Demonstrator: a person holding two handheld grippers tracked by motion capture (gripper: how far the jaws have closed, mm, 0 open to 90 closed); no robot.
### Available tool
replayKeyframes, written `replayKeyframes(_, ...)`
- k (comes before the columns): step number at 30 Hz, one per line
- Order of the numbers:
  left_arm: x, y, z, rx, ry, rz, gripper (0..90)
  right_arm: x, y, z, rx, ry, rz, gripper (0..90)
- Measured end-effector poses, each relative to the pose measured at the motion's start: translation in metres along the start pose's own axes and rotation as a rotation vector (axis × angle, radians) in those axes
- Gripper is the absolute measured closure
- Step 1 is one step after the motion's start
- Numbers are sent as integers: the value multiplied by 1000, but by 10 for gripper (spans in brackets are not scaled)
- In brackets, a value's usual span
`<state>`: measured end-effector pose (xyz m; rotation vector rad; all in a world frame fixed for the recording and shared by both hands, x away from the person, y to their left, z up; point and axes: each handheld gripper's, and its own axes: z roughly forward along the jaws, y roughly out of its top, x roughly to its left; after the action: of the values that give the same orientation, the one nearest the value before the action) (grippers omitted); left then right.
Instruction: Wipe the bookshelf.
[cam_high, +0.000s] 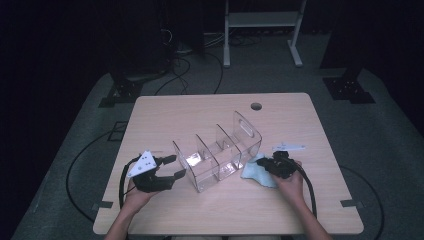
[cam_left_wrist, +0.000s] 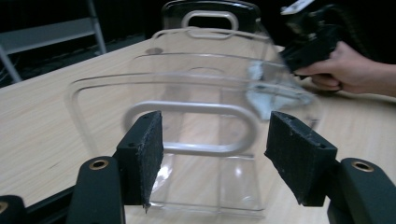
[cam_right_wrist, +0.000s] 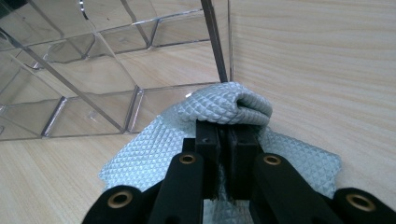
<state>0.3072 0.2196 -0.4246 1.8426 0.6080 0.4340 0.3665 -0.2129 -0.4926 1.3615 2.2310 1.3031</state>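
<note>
We find no text, label, brand, number or sign that can be read in any of the three views. The clear acrylic organizer (cam_high: 218, 156), the light blue cloth (cam_right_wrist: 219, 140) and the wooden worktop (cam_high: 220, 107) all look plain and unmarked. The grey three-cornered plate (cam_high: 142, 163) at the near left carries a few small dark dots, too small for us to read as characters.
</note>
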Motion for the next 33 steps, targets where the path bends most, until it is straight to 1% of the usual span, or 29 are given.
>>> replayKeyframes(1, 2, -1, 1, 7, 14, 3, 344, 0, 0, 0, 0, 0, 1, 848)
replayKeyframes(3, 8, -2, 4, 13, 26, -8, 335, 0, 0, 0, 1, 0, 3, 848)
replayKeyframes(4, 11, -2, 5, 19, 39, -10, 327, 0, 0, 0, 1, 0, 4, 848)
replayKeyframes(5, 14, -3, 7, 20, 43, -20, 318, 0, 0, 0, 0, 0, 3, 848)
replayKeyframes(6, 17, -3, 8, 19, 42, -29, 310, 0, 0, 0, 0, 0, 3, 848)
replayKeyframes(9, 23, -1, 11, 16, 44, -27, 279, 0, 0, 0, 0, -1, 2, 848)
replayKeyframes(12, 28, 0, 14, 37, 47, -26, 248, -1, 1, 0, 2, 0, 4, 848)
replayKeyframes(15, 32, -2, 18, 36, 39, -33, 244, -1, 1, 0, 2, 0, 2, 848)
replayKeyframes(17, 33, -4, 22, 41, 40, -26, 231, -1, 1, 0, 2, 0, 3, 848)
replayKeyframes(19, 34, -4, 25, 42, 51, -25, 221, -1, 1, 0, 3, 1, 2, 848)
replayKeyframes(22, 36, -5, 30, 30, 65, -29, 213, -1, 1, 0, 3, 1, 4, 848)
replayKeyframes(24, 38, -3, 33, 38, 71, -27, 217, -2, 1, 0, 3, 2, 4, 848)
replayKeyframes(27, 40, -1, 37, 41, 80, -25, 251, -2, 1, 0, -2, 3, 2, 848)
replayKeyframes(29, 41, 0, 39, 50, 94, -23, 330, -3, 1, -2, -8, 7, 4, 849)
replayKeyframes(30, 41, 0, 40, 52, 95, -30, 376, -3, 2, -5, -9, 9, 12, 848)
replayKeyframes(31, 41, 0, 41, 59, 108, -29, 411, -3, 3, -7, -19, 11, 11, 848)
replayKeyframes(32, 41, 0, 41, 59, 108, -29, 438, -3, 3, -7, -19, 11, 11, 848)
replayKeyframes(33, 41, 0, 40, 54, 122, -48, 438, -3, 5, -10, -28, 12, 11, 848)
